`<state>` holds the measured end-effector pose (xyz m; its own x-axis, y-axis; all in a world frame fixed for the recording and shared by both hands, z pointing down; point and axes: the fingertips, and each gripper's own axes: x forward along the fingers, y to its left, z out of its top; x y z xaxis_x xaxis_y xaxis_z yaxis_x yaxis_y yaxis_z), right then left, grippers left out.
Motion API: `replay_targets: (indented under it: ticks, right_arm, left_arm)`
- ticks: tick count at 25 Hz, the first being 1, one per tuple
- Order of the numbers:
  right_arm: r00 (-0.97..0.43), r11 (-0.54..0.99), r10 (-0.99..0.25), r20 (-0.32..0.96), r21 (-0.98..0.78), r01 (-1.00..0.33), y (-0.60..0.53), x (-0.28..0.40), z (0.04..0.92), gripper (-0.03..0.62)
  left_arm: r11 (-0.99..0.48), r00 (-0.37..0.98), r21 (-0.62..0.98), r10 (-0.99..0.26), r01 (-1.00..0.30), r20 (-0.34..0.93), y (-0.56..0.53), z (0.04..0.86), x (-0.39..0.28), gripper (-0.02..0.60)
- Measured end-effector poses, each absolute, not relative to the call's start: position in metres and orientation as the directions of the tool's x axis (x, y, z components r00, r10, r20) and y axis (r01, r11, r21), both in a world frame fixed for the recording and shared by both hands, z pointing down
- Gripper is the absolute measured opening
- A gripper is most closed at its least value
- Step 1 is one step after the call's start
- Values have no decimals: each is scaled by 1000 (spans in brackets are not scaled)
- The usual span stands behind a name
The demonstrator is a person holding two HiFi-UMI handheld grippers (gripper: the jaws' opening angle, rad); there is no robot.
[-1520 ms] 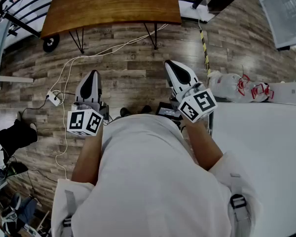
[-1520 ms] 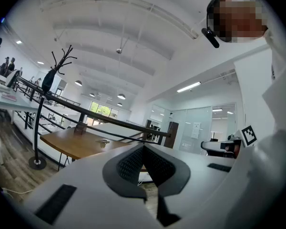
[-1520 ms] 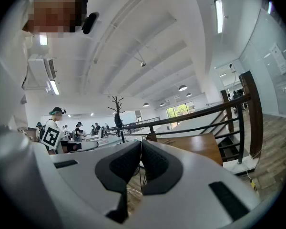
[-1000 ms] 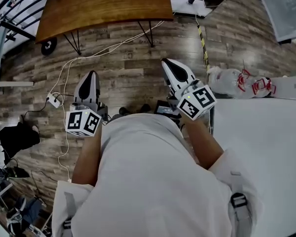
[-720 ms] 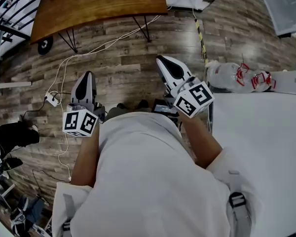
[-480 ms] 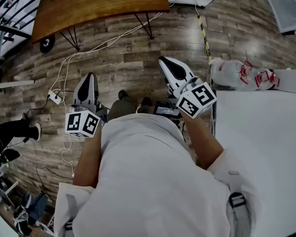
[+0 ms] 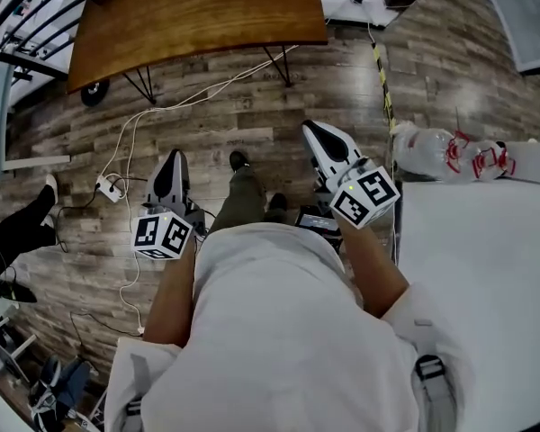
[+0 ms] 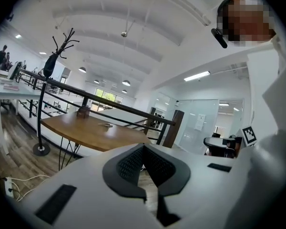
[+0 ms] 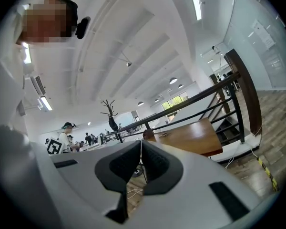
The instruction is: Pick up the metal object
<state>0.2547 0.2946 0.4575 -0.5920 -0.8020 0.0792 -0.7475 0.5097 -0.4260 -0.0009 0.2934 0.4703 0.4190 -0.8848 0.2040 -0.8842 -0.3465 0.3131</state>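
Observation:
A small metal object (image 8: 105, 125) lies on the brown wooden table (image 8: 86, 132) ahead, and it shows again as a tiny glint (image 9: 163, 134) in the right gripper view. In the head view the table (image 7: 198, 12) stands at the top, beyond a stretch of plank floor. My left gripper (image 7: 174, 157) and right gripper (image 7: 312, 128) are held out in front of the person's white shirt, both pointing at the table and well short of it. Both have their jaws together with nothing between them, the left gripper (image 8: 144, 146) and the right gripper (image 9: 141, 141) alike.
A dark box (image 8: 83, 111) sits on the table near a black railing (image 8: 109, 101). White cables (image 7: 130, 147) and a power strip (image 7: 109, 187) lie on the floor at left. A white table (image 7: 486, 277) and plastic bags (image 7: 436, 151) are at right. The person's shoe (image 7: 238, 160) is stepped forward.
The person has stepped forward, one leg now showing between the grippers, and the wooden table sits slightly lower in view. Both grippers keep their pose and stay shut.

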Motion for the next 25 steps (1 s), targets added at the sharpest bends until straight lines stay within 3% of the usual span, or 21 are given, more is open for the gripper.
replay_targets:
  ticks: [13, 25]
  right_arm:
    - [-605, 533, -787, 117, -362, -764, 121, 196, 427, 26]
    - [-586, 485, -795, 157, -415, -769, 2, 155, 443, 26]
  left_arm:
    - [-314, 390, 364, -908, -877, 156, 113, 459, -69, 5]
    - [-290, 381, 404, -910, -867, 164, -8, 475, -120, 5]
